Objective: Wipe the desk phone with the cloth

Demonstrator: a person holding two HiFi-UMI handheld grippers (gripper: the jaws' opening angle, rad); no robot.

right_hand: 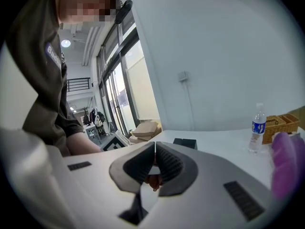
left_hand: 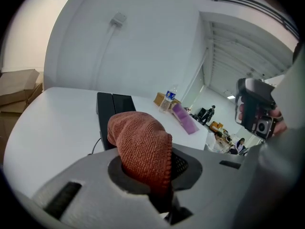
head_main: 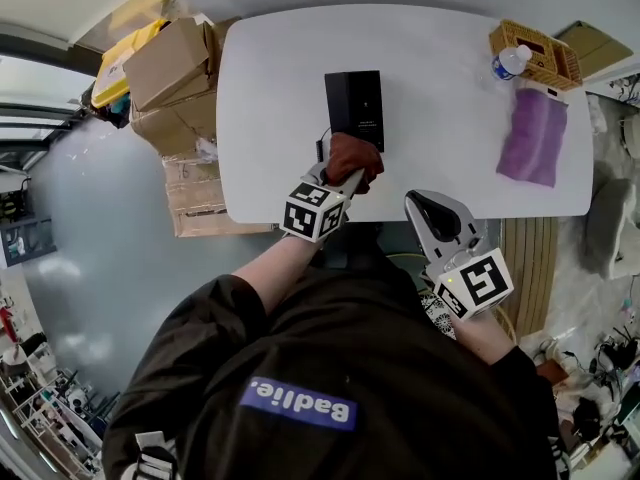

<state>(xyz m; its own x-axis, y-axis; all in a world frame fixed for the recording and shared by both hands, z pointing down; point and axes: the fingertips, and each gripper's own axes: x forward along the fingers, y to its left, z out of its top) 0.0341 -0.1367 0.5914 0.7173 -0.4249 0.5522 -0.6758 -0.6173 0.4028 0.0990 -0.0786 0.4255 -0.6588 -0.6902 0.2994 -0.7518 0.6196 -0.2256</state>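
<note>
The black desk phone (head_main: 353, 106) lies flat on the white table (head_main: 270, 98), a little left of centre. A rust-brown knitted cloth (head_main: 352, 159) is bunched at the phone's near end, and my left gripper (head_main: 343, 175) is shut on it. In the left gripper view the cloth (left_hand: 141, 147) bulges up out of the closed jaws and hides part of the phone (left_hand: 112, 114) behind it. My right gripper (head_main: 436, 215) hovers at the table's front edge, right of the phone, shut and holding nothing. The right gripper view shows its jaws pressed together, with the phone (right_hand: 186, 142) beyond them.
A wicker basket (head_main: 535, 52), a water bottle (head_main: 510, 61) and a purple cloth (head_main: 533, 136) occupy the table's right end. Cardboard boxes (head_main: 172, 68) are stacked on the floor off the left end. A thin black cable (head_main: 320, 146) runs from the phone's left side.
</note>
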